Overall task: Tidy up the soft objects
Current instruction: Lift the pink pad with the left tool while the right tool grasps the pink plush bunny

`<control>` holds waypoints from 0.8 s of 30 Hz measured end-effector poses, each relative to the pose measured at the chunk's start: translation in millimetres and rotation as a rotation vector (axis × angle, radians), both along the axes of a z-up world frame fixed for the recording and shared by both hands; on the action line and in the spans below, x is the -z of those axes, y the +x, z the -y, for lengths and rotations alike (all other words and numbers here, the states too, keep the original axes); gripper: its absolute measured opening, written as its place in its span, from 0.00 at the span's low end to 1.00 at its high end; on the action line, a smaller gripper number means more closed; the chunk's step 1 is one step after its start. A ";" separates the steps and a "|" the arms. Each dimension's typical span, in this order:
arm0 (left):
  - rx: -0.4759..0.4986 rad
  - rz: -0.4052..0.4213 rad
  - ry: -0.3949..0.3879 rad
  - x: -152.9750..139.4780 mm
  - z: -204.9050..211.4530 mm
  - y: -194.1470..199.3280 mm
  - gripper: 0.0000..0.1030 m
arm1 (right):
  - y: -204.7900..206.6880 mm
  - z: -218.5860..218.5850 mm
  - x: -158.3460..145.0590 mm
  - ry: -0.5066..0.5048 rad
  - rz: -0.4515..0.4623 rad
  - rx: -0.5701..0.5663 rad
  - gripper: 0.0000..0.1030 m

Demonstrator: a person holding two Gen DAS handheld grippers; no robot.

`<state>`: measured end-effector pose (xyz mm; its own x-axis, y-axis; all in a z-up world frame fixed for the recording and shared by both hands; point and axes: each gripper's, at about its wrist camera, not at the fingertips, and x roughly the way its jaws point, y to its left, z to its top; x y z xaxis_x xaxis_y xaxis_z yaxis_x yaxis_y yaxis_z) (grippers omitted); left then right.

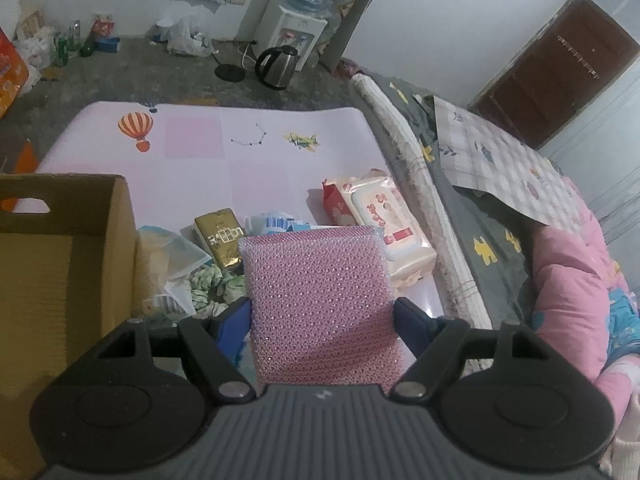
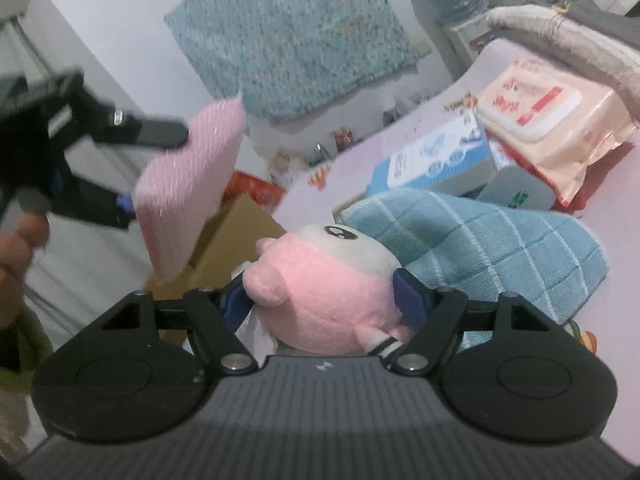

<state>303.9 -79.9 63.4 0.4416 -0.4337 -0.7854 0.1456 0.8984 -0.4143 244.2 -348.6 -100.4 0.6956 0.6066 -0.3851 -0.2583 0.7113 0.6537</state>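
My left gripper (image 1: 322,308) is shut on a pink mesh sponge (image 1: 316,276), gripping its two long sides and holding it up above the pile on the mat. The right wrist view shows that sponge (image 2: 192,184) in the air at the left, over the cardboard box (image 2: 236,232). My right gripper (image 2: 322,296) has a round pink and white plush toy (image 2: 320,292) between its blue pads, which press on both its sides. A blue checked towel (image 2: 480,240) lies just behind the toy.
The open cardboard box (image 1: 60,256) stands left of the pile on the pink play mat (image 1: 240,152). A wet-wipes pack (image 1: 384,216), a gold packet (image 1: 222,236) and tissue packs lie there. A bed (image 1: 500,200) borders the mat on the right; a kettle (image 1: 278,66) sits beyond.
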 end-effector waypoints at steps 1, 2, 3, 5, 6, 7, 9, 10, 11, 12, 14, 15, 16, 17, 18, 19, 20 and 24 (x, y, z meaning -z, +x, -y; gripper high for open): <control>-0.002 0.006 -0.001 -2.9 -2.0 -3.5 0.76 | -2.3 4.6 -2.0 0.025 0.001 0.011 0.71; -0.005 0.011 -0.002 -5.3 -3.5 -6.5 0.76 | -3.7 7.5 -2.4 0.044 0.000 0.016 0.71; -0.007 0.016 -0.004 -7.6 -5.5 -10.1 0.76 | -5.3 10.5 -2.6 0.066 -0.005 0.022 0.71; -0.009 0.023 -0.004 -10.9 -9.3 -16.7 0.76 | -11.2 15.7 -3.3 0.092 -0.006 0.039 0.71; -0.011 0.026 -0.003 -12.1 -11.2 -20.0 0.76 | -15.5 17.0 -4.8 0.092 0.002 0.046 0.71; -0.014 0.027 -0.002 -12.9 -13.6 -22.9 0.76 | -21.4 18.1 -7.1 0.081 0.016 0.055 0.71; -0.021 0.027 0.000 -12.9 -17.8 -27.5 0.76 | -33.6 15.1 -14.0 0.018 0.057 0.067 0.72; -0.025 0.026 0.001 -12.9 -19.6 -29.3 0.76 | -38.1 12.3 -16.0 -0.032 0.072 0.072 0.73; -0.029 0.025 0.000 -12.6 -22.0 -31.2 0.76 | -43.8 7.0 -17.6 -0.099 0.084 0.080 0.73; -0.032 0.024 0.000 -11.7 -24.5 -32.6 0.76 | -47.6 0.2 -17.0 -0.183 0.091 0.089 0.74; -0.037 0.022 0.001 -10.5 -27.5 -35.4 0.76 | -52.7 -10.6 -11.3 -0.327 0.088 0.085 0.74; -0.039 0.020 0.001 -9.4 -29.3 -36.8 0.76 | -55.2 -16.1 -7.9 -0.384 0.085 0.079 0.74; -0.041 0.017 0.001 -8.5 -30.4 -37.5 0.76 | -58.8 -21.2 -4.9 -0.434 0.087 0.065 0.74; -0.043 0.014 -0.001 -7.5 -31.7 -38.2 0.76 | -61.7 -23.6 -3.6 -0.458 0.092 0.054 0.75; -0.046 0.012 -0.002 -6.4 -33.2 -39.2 0.76 | -64.8 -24.4 -3.4 -0.475 0.098 0.049 0.75; -0.047 0.011 -0.003 -5.9 -33.9 -39.7 0.76 | -66.9 -24.0 -4.2 -0.483 0.104 0.048 0.76; -0.049 0.011 -0.003 -5.7 -34.4 -40.4 0.76 | -69.1 -22.0 -5.9 -0.478 0.110 0.050 0.77; -0.055 0.012 -0.003 -6.7 -35.5 -40.6 0.76 | -72.9 5.7 -13.1 -0.361 0.096 0.091 0.78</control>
